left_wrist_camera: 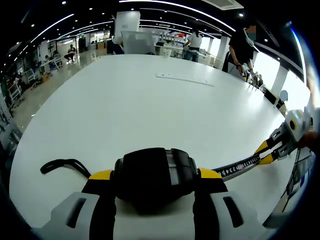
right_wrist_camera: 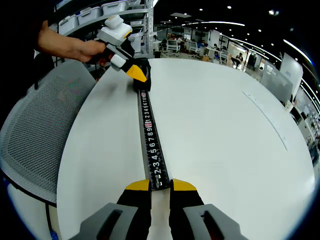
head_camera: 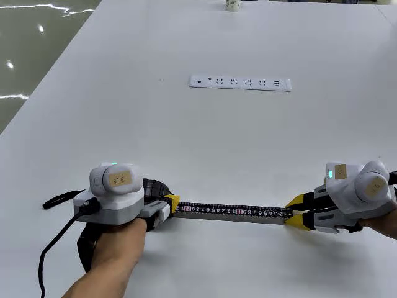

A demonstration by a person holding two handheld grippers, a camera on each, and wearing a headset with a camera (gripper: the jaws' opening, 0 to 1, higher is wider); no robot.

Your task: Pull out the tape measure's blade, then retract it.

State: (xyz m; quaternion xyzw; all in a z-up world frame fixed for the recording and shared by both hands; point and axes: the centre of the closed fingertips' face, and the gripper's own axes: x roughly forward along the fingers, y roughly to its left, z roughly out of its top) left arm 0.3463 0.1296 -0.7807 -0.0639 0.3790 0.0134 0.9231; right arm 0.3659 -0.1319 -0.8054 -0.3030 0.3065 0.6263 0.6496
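A white table (head_camera: 248, 155) spans the head view. A white power strip (head_camera: 240, 82) lies flat on it, well toward the far side, with its sockets in a row. A small pale object (head_camera: 232, 5) stands at the far edge, too cropped to identify. Glossy floor (head_camera: 37, 43) shows to the left. The right gripper view shows a grey mesh chair (right_wrist_camera: 40, 135) beside the table. In the left gripper view, people (left_wrist_camera: 192, 45) stand beyond it.

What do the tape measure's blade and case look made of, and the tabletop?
Blade: thin dark strip with pale printed numerals, lying straight, probably coated steel. Case: black, matte, rounded, looks like rubber-covered plastic. Tabletop: smooth white, faint sheen, likely laminate.
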